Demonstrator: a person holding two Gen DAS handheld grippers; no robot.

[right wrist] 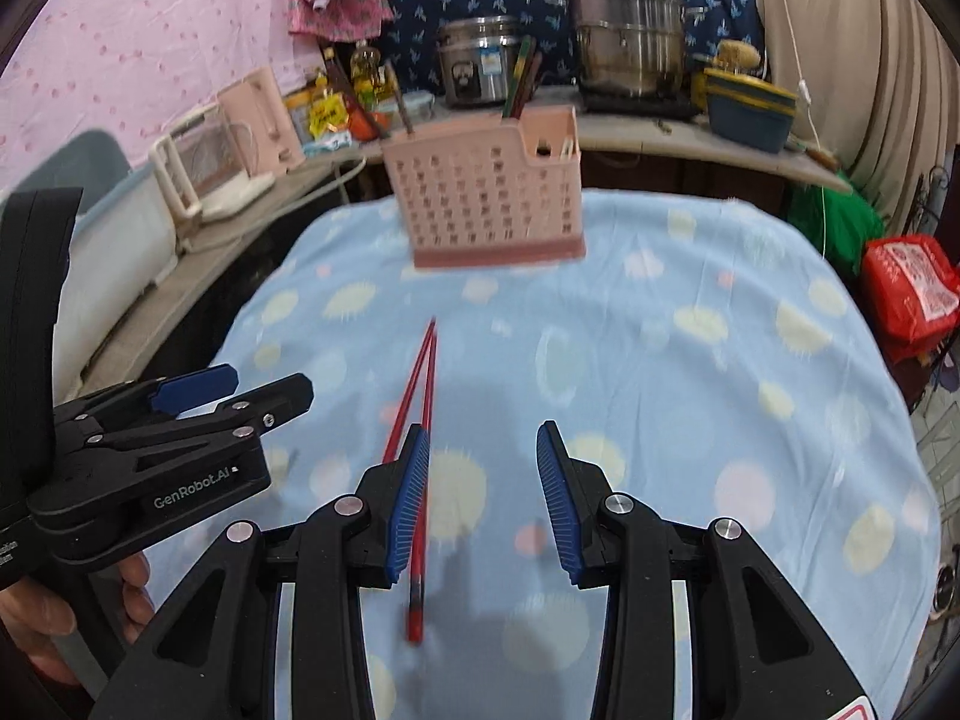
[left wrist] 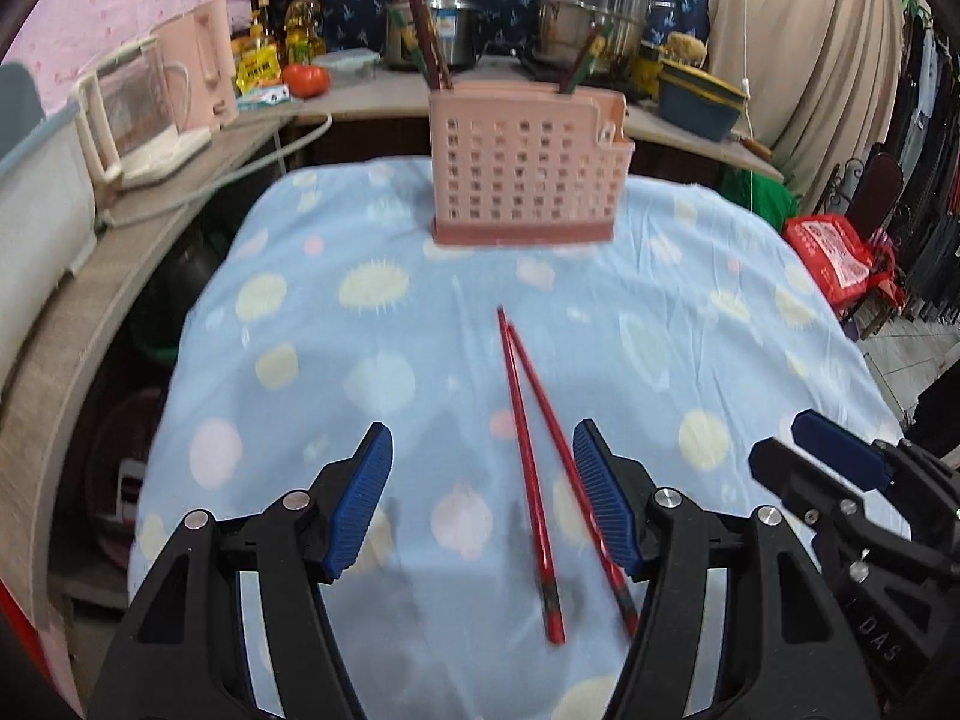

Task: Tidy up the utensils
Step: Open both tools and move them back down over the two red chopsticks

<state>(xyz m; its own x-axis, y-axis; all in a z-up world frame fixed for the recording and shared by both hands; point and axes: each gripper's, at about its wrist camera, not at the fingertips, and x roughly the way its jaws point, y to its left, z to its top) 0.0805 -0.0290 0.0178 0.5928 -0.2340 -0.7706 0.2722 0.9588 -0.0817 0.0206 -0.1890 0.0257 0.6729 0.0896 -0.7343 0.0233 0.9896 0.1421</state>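
With both the left gripper (left wrist: pixel 483 501) and right gripper (right wrist: pixel 483 498) spread wide and empty over the two red chopsticks (left wrist: pixel 528 468) lying near on the blue cloth (left wrist: pixel 360 360), crossed toward their far tips, a pinch could scissor them apart, short of the far pink holder (left wrist: pixel 528 168).

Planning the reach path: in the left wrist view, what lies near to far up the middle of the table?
Left gripper, open → red chopsticks lying on the blue cloth → pink utensil holder → steel pots on the counter behind.
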